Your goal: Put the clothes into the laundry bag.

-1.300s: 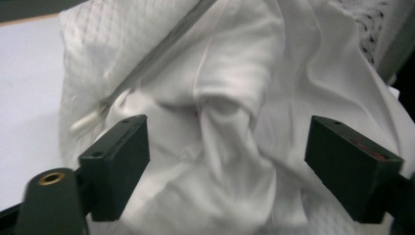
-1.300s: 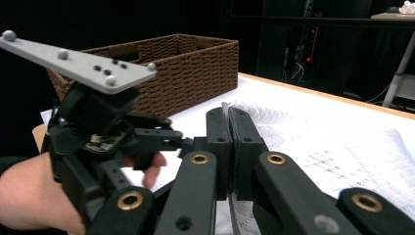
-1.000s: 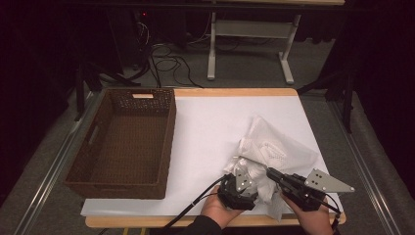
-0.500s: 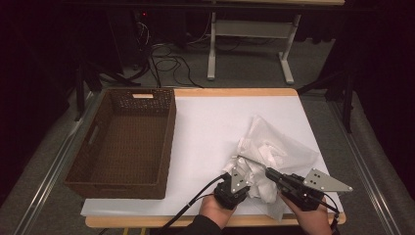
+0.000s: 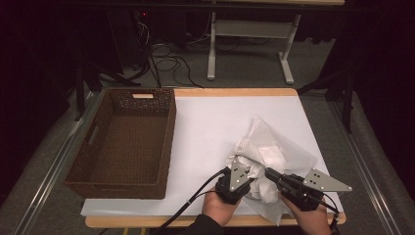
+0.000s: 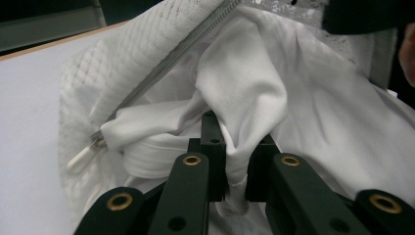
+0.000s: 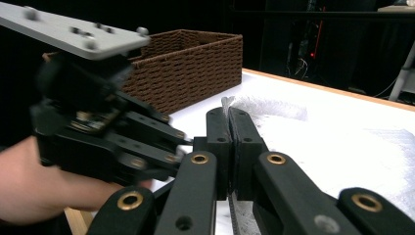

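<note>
A white mesh laundry bag (image 5: pixel 281 147) with a grey zipper (image 6: pixel 161 63) lies at the near right of the table, with a white garment (image 6: pixel 254 83) bunched at its mouth. My left gripper (image 6: pixel 235 142) has just been closing and is now shut on a fold of that garment, a little above the table. In the high view the left gripper (image 5: pixel 250 170) sits at the bag's near left. My right gripper (image 7: pixel 227 115) is shut on a thin edge of the mesh bag (image 7: pixel 274 105). From above, the right gripper (image 5: pixel 269 172) is just right of the left one.
A brown wicker basket (image 5: pixel 169 132) stands empty on the left half of the table, and it shows beyond the jaws in the right gripper view (image 7: pixel 195 63). A white sheet (image 5: pixel 210 122) covers the wooden tabletop. Table legs and cables lie on the floor beyond.
The left gripper's jaws have closed on the white garment, and the hand has risen slightly with it. The right gripper has stayed in place on the bag.
</note>
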Demonstrator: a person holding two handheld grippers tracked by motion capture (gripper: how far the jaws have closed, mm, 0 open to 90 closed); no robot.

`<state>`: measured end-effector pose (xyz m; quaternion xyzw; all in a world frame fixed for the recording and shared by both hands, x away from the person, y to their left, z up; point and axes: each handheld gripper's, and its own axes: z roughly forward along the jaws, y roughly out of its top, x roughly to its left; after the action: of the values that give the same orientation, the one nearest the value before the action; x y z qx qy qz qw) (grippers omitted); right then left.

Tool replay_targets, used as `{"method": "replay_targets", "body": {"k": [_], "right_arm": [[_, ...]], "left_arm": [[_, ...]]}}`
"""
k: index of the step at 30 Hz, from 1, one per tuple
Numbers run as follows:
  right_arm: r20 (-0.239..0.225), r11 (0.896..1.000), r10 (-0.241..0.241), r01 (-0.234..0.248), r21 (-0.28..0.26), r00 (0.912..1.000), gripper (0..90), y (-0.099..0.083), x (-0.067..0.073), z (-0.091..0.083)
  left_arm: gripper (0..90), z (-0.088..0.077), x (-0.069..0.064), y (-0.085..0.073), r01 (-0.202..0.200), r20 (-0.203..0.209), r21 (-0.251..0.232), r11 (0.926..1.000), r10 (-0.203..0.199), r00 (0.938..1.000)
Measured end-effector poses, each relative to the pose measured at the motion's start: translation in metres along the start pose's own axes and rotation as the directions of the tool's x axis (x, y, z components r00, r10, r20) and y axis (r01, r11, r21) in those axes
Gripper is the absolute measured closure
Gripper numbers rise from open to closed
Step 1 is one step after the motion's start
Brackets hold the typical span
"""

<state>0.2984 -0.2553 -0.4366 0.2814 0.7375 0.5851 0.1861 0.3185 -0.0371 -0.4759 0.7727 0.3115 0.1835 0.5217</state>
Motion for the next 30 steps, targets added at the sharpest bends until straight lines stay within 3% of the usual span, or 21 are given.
{"method": "replay_targets", "body": {"k": [6, 21, 25, 27, 30], "right_arm": [[0.004, 1.000, 0.008, -0.008, -0.006, 1.0000, 90.0, -0.001, -0.002, -0.002], [0.020, 0.997, 0.041, -0.039, -0.063, 0.9990, 90.0, 0.007, -0.009, -0.019], [0.021, 0.997, 0.037, -0.035, -0.067, 0.9991, 90.0, 0.008, -0.011, -0.020], [0.018, 0.997, 0.035, -0.034, -0.064, 0.9992, 90.0, 0.007, -0.011, -0.020], [0.023, 0.998, 0.033, -0.032, -0.051, 0.9992, 90.0, 0.005, -0.012, -0.017]], "left_arm": [[82.3, 0.026, -0.006, 0.000, 0.002, -0.001, 0.009, 1.0000, -0.002, 1.0000], [82.9, 0.069, -0.012, -0.010, 0.026, -0.010, 0.062, 0.9978, -0.025, 0.9996], [80.8, 0.061, -0.012, -0.009, 0.027, 0.002, 0.053, 0.9982, -0.027, 0.9996], [72.6, 0.053, -0.010, -0.008, 0.045, 0.028, 0.041, 0.9981, -0.047, 0.9985], [62.5, 0.037, -0.008, -0.009, 0.048, 0.026, 0.020, 0.9987, -0.048, 0.9985]]}}
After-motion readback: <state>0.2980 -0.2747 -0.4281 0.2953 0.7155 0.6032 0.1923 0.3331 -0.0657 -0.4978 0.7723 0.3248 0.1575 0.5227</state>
